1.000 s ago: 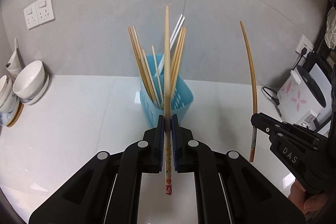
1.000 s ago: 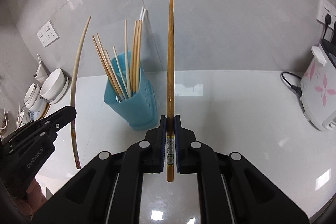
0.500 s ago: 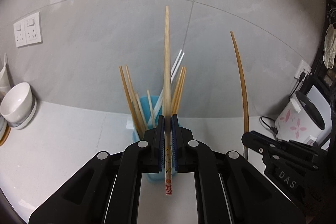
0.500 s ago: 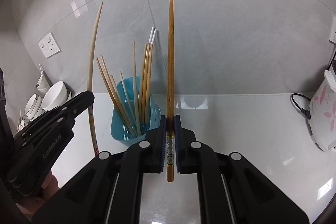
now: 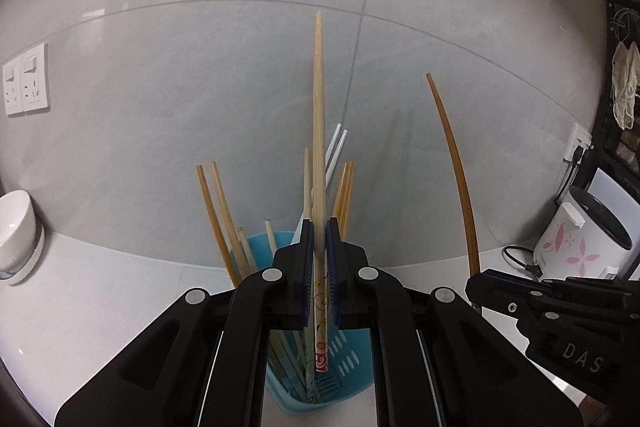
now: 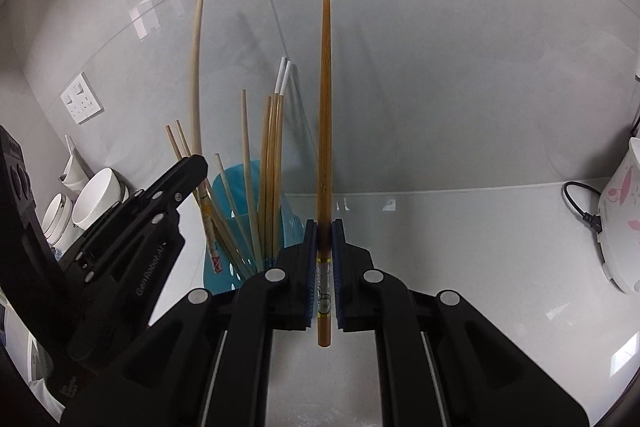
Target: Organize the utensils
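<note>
seemingly pale chopstick (image 5: 318, 131) end inside holder (image 5: 348, 359); depth unclear.

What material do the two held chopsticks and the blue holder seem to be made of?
Pale chopstick in the left gripper: likely bamboo or light wood, matte, with a printed butt end. Dark chopstick in the right gripper: probably lacquered wood, slightly glossy, with gold bands. Blue holder: apparently moulded plastic, with a smooth perforated wall.
</note>
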